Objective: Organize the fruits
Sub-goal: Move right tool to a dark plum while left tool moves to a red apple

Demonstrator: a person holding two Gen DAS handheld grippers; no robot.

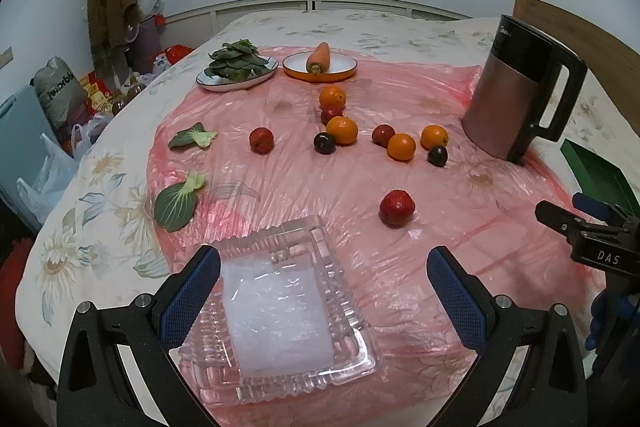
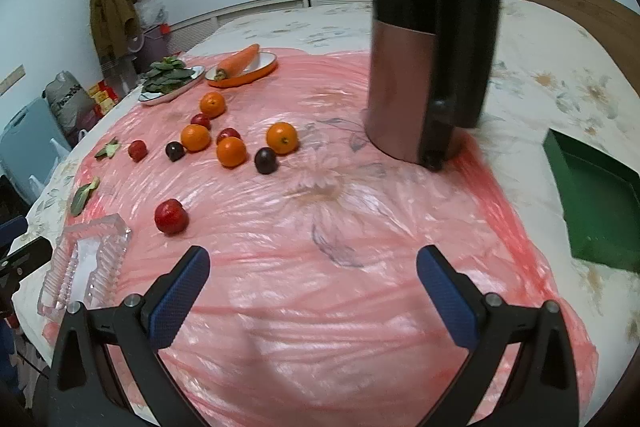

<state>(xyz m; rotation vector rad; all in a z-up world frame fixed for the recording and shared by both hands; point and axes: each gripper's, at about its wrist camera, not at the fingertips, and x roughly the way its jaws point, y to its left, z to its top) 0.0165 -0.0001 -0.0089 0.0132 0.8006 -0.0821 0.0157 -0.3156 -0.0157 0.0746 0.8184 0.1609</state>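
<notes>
Over the pink plastic sheet [image 1: 400, 291] on the bed, the left hand-held gripper [image 1: 324, 283] is being held wide apart and empty above the clear ribbed glass dish [image 1: 280, 311]. The right hand-held gripper [image 2: 313, 287] is likewise being held wide, gripping nothing. Beyond, a lone red fruit [image 1: 396, 208] is lying apart from the scattered oranges [image 1: 401, 146] and dark plums [image 1: 324, 143], with a copper-and-black kettle [image 2: 416, 75] standing near them.
</notes>
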